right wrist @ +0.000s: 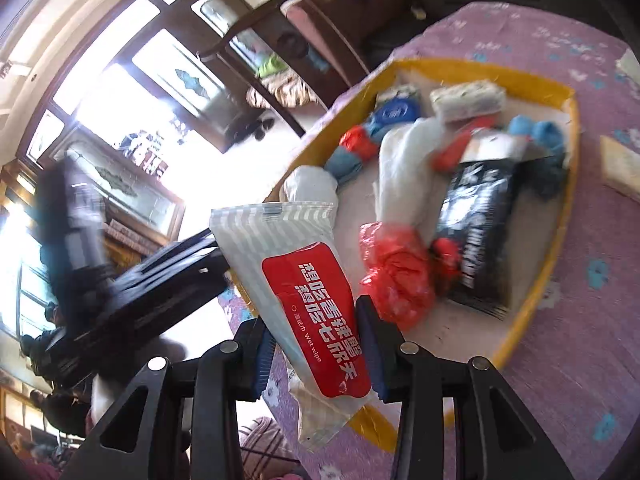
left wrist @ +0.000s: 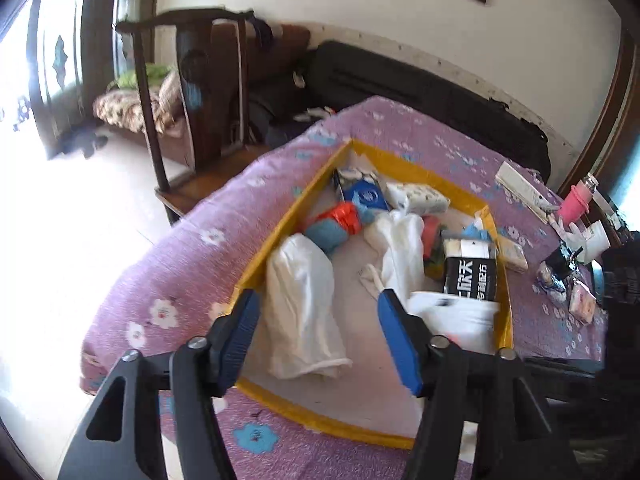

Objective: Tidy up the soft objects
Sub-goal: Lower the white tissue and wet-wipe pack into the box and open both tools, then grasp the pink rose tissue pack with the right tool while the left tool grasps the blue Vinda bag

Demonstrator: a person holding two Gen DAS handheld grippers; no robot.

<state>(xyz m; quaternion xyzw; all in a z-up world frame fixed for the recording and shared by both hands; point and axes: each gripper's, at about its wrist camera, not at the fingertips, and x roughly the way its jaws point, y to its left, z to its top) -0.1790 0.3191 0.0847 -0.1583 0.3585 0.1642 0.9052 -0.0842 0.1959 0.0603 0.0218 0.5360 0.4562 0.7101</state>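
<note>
A yellow-rimmed tray [left wrist: 280, 220] on the purple bedspread holds soft items. Among them are a white cloth bundle [left wrist: 300, 300], a red and blue bundle [left wrist: 336, 224], a tissue pack [left wrist: 420, 198] and a black pack [left wrist: 470, 276]. My left gripper [left wrist: 318, 298] hangs open over the tray's near end, with the white bundle below and between its fingers, untouched. My right gripper [right wrist: 314, 316] is shut on a striped white wet wipe pack [right wrist: 288, 248] with a red label, held above the tray's near rim [right wrist: 560, 240]. A crumpled red bag [right wrist: 396, 272] lies just beyond it.
The flowered purple bedspread [left wrist: 180, 280] surrounds the tray. A pink bottle [left wrist: 574, 202], a white box [left wrist: 520, 188] and small clutter sit at the right edge. A dark wooden chair [left wrist: 208, 92] stands beyond the bed's left side, with pale floor beside it.
</note>
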